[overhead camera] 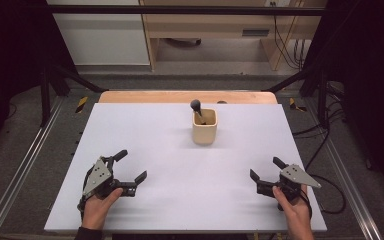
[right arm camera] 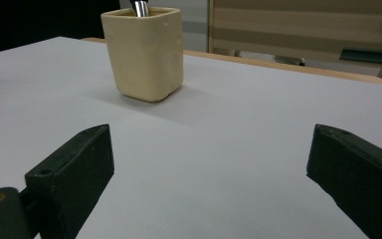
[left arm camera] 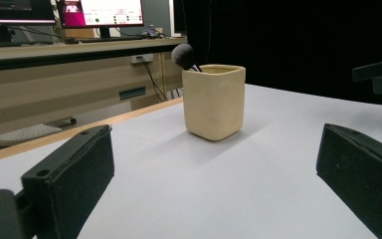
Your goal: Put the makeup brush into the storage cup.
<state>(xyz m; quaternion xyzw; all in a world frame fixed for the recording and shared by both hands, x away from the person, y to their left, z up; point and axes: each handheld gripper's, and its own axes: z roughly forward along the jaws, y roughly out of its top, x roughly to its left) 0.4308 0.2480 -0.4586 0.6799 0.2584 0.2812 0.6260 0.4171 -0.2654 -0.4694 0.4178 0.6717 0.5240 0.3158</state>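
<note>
A cream square cup stands upright on the white table top, toward the back and a little right of centre. A brush with a dark round head leans out of it to the left. The cup with its brush shows ahead of the left gripper, and the cup shows up-left of the right one. My left gripper rests open near the front left, held by a hand. My right gripper rests open near the front right. Nothing lies between either pair of jaws.
The table's wooden back edge runs behind the cup. Metal rails flank the table on both sides, and cables trail off the right side. A desk with monitors stands beyond the table.
</note>
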